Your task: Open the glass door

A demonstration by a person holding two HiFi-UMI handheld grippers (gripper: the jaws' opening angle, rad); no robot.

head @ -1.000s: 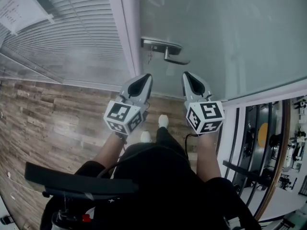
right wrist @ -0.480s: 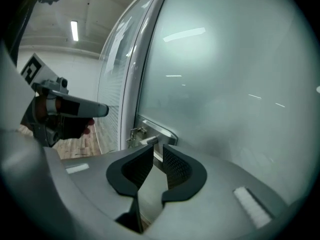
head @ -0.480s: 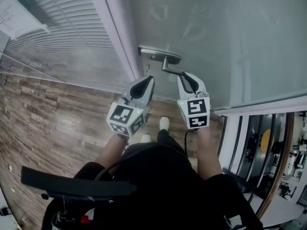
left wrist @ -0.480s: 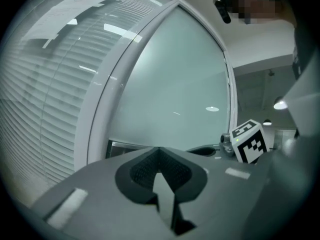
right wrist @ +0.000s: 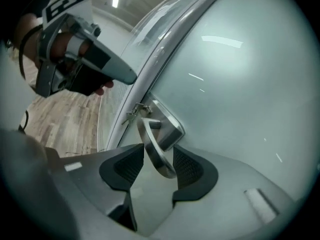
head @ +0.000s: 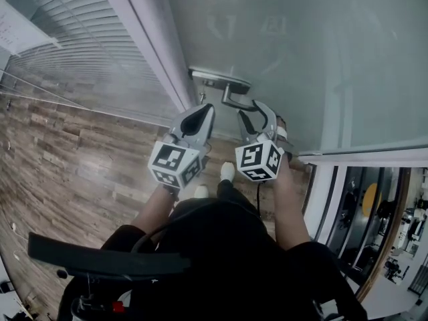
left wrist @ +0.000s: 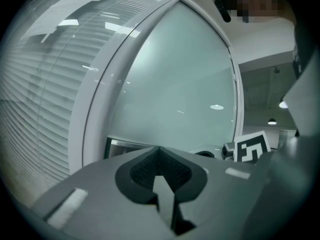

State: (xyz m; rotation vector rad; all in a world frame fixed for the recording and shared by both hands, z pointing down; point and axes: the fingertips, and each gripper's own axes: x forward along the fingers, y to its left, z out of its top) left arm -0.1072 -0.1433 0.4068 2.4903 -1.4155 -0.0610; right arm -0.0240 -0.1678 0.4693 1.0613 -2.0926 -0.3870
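right hand-held gripper (head: 251, 111): jaws just opened, door handle (right wrist: 155, 149) between | left hand-held gripper (head: 202, 110): clenched

You have no readable text here: the paper sheet (head: 20, 29) by the blinds (head: 87, 52) carries print too small to make out, while the left marker cube (head: 175, 164) and right marker cube (head: 259, 160) show only black-and-white square patterns.

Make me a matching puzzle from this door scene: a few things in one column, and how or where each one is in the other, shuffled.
1 left gripper
2 right gripper
3 door handle
4 blinds

A left of the door
B jaws together, empty
C between two open jaws
D jaws apart around the handle

Pairs: 1-B, 2-D, 3-C, 4-A. The right gripper's jaws have just been opening, with the handle between them, not clamped.
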